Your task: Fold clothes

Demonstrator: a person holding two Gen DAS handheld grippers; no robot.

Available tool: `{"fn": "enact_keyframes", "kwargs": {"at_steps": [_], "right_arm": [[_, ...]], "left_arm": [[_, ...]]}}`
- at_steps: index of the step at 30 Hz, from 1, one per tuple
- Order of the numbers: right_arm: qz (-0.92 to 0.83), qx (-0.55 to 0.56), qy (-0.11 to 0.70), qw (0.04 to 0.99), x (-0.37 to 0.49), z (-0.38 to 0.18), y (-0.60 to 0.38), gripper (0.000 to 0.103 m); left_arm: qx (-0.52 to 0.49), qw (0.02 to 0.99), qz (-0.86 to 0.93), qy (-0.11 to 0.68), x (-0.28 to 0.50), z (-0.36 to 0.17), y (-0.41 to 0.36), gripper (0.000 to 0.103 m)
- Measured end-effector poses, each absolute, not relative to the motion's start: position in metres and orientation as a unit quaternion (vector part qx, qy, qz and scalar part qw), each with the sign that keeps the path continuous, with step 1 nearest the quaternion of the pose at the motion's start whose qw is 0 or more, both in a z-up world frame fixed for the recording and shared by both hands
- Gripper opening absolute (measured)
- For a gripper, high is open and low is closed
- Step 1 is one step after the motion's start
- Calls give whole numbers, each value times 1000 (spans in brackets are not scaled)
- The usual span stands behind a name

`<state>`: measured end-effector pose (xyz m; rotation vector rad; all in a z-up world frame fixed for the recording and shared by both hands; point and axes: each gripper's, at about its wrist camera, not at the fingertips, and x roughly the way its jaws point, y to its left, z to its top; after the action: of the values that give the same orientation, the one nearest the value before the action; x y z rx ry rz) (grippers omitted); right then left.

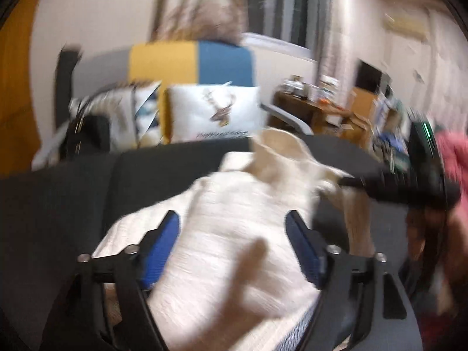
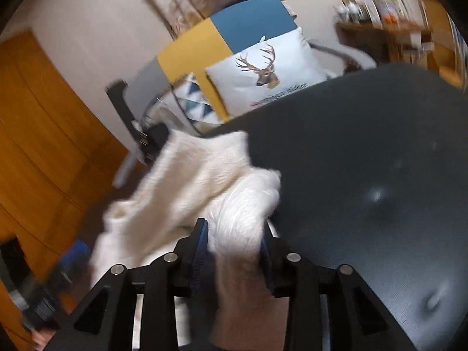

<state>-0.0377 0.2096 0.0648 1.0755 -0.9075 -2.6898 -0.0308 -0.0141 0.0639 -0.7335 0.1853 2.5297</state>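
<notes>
Right wrist view: right gripper [image 2: 234,245] clamped on a bunch of the cream knit garment [image 2: 187,175], lifted over the dark table [image 2: 365,146]. Left gripper [image 1: 234,251] spread wide, cloth between its fingers, unpinched. Both views blurred. Judgement: keep tension even, lay the panel flat.

Nothing here can be properly read. The only lettering is a line of dark script along the bottom of the white deer cushion [image 2: 264,70], far beyond the right gripper's jaws and above them in its view; blur leaves it illegible. The same cushion [image 1: 215,112] sits beyond the left gripper's jaws, its script just as smeared.
</notes>
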Motion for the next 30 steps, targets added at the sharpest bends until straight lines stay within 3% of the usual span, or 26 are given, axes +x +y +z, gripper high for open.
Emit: {"fn": "enact_keyframes", "kwargs": {"at_steps": [5, 8, 11, 14, 20, 24, 30], "right_arm": [[-876, 362, -306, 91, -33, 69, 189, 40], [-878, 369, -283, 109, -34, 72, 172, 40], [-885, 375, -253, 107, -31, 74, 160, 40], [-895, 376, -223, 92, -31, 75, 157, 40], [-911, 372, -161, 75, -35, 74, 146, 40], [-920, 368, -119, 64, -38, 73, 139, 40], [-913, 404, -53, 37, -57, 48, 127, 40]], "left_arm": [[-261, 205, 916, 226, -17, 38, 38, 82], [-279, 185, 917, 218, -37, 30, 43, 82], [-325, 214, 913, 122, -60, 32, 25, 39], [-335, 203, 917, 81, -73, 41, 10, 27], [-323, 188, 923, 97, -99, 66, -8, 13], [-328, 195, 923, 50, -124, 86, -33, 13], [-349, 127, 925, 83, -164, 72, -54, 12]]}}
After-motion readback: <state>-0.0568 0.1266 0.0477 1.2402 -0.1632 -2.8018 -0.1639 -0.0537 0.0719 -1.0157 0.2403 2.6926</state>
